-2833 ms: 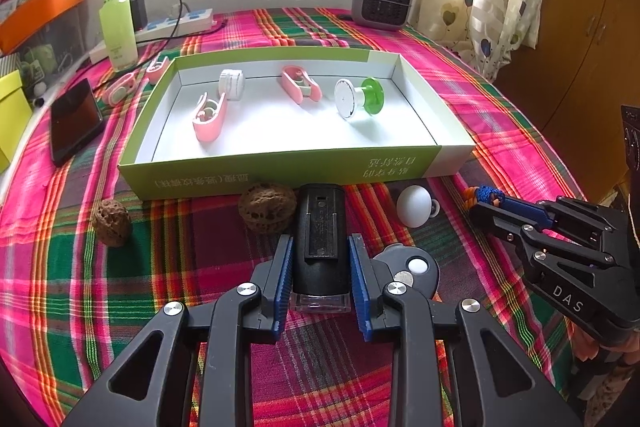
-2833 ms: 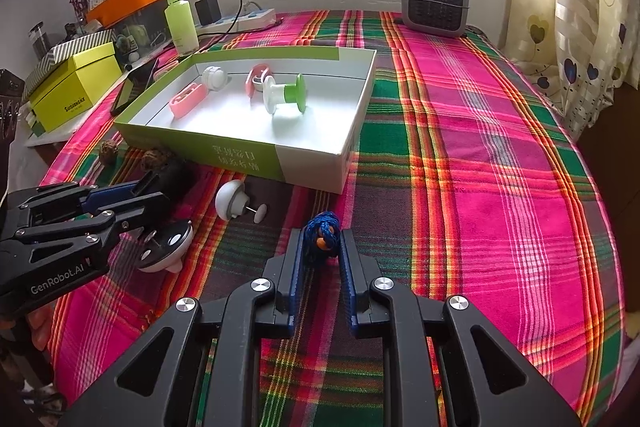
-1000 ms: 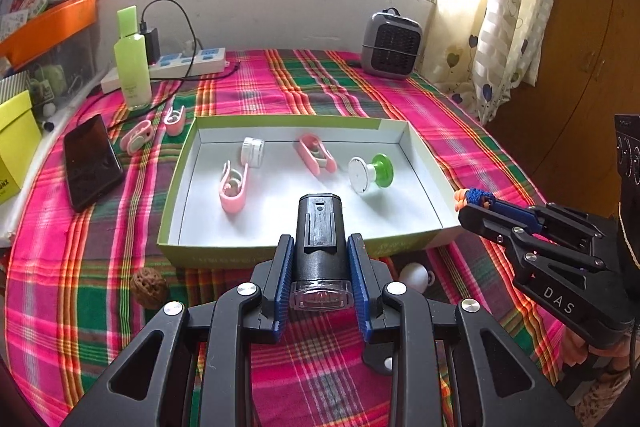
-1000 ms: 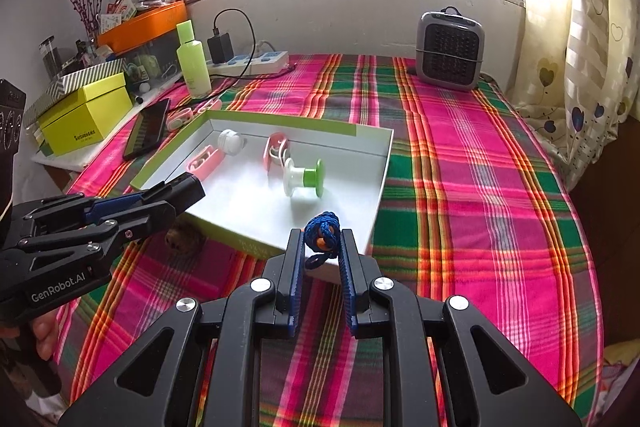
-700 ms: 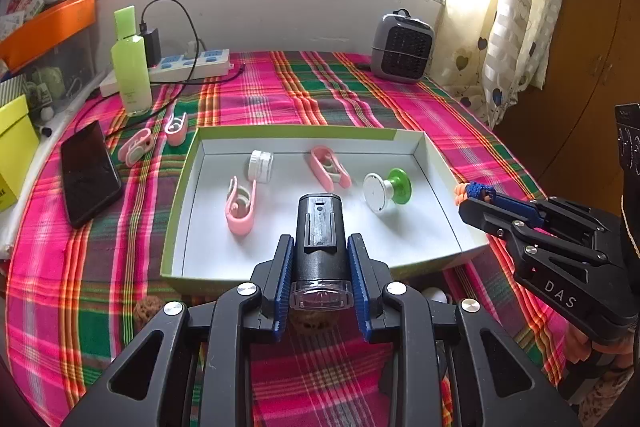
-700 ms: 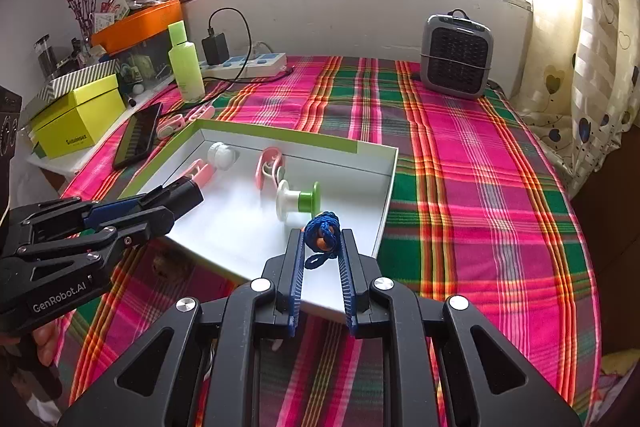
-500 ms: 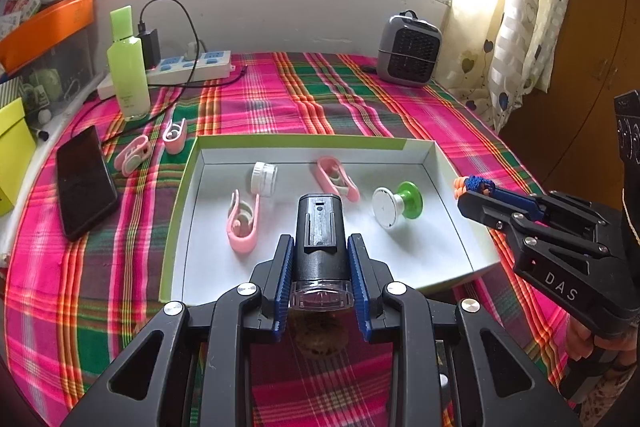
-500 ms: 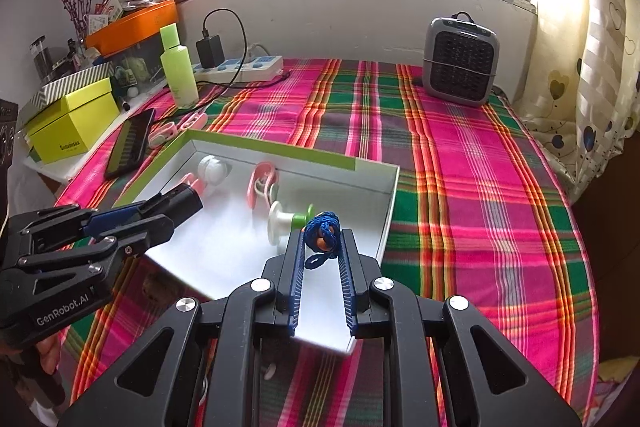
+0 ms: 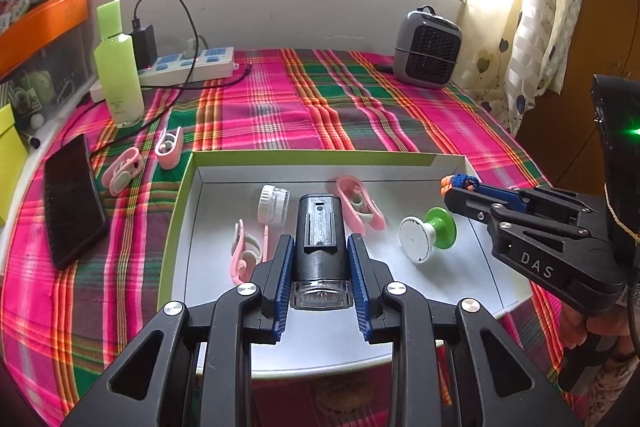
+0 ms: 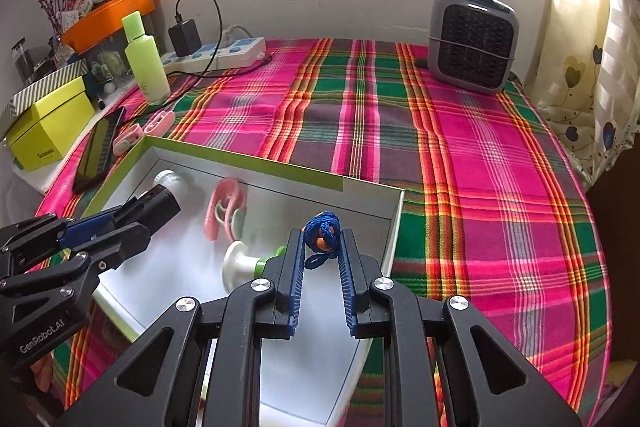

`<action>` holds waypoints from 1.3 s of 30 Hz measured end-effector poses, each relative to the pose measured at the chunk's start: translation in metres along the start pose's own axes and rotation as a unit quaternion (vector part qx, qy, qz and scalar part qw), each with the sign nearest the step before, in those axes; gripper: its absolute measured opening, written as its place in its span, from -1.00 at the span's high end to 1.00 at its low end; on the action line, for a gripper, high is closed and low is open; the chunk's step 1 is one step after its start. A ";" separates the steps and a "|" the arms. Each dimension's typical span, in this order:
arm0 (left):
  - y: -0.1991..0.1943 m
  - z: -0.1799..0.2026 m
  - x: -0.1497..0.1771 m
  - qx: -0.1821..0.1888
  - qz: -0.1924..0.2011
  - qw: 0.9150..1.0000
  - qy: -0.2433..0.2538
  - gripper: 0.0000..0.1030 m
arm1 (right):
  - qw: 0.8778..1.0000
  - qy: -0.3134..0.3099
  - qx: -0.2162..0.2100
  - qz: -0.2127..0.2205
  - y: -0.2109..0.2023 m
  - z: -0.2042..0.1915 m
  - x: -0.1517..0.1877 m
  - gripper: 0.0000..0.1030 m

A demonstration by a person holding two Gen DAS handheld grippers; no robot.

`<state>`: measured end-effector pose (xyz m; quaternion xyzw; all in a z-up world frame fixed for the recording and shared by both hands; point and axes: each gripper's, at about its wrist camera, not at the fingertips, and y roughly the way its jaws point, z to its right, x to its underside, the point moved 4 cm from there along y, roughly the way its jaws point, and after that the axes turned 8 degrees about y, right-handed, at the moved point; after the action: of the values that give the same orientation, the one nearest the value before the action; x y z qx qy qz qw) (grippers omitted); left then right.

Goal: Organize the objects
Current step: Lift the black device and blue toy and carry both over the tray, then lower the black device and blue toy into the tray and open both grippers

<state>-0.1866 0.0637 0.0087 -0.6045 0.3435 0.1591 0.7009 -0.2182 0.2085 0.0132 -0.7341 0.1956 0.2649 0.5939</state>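
on the left we see a phone (image 9: 74,199) and two pink clips (image 9: 122,173) on the plaid cloth (image 9: 304,107). our left gripper (image 9: 320,267), jaws clamped on a black cylinder (image 9: 320,239), hangs over the box (image 9: 312,159), which holds clips and a green spool (image 9: 428,237). at the box's right side, our right gripper (image 10: 320,259) pinches a blue cord (image 10: 322,233) between closed jaws.

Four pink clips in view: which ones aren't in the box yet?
The two on the cloth left of the box, beside the phone: one clip lying flat, the other nearer the bottle. The other two lie inside.
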 end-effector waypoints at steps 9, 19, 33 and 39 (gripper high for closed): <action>0.013 -0.004 -0.002 -0.003 -0.009 1.000 -0.006 0.51 | 1.000 -0.002 0.002 -0.015 0.017 -0.002 -0.006 0.65; 0.027 -0.007 -0.001 -0.003 -0.023 1.000 -0.009 0.51 | 1.000 -0.006 0.001 -0.024 0.025 -0.001 -0.008 0.65; 0.032 -0.007 -0.001 0.002 -0.030 1.000 -0.007 0.51 | 1.000 -0.004 -0.002 -0.026 0.028 -0.003 -0.008 0.65; 0.032 -0.007 -0.001 0.001 -0.031 1.000 -0.008 0.51 | 1.000 0.004 -0.005 -0.026 0.028 -0.003 -0.008 0.64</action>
<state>-0.2096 0.0639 -0.0147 -0.6129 0.3196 0.1418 0.7085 -0.2411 0.1994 -0.0032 -0.7429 0.1774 0.2474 0.5962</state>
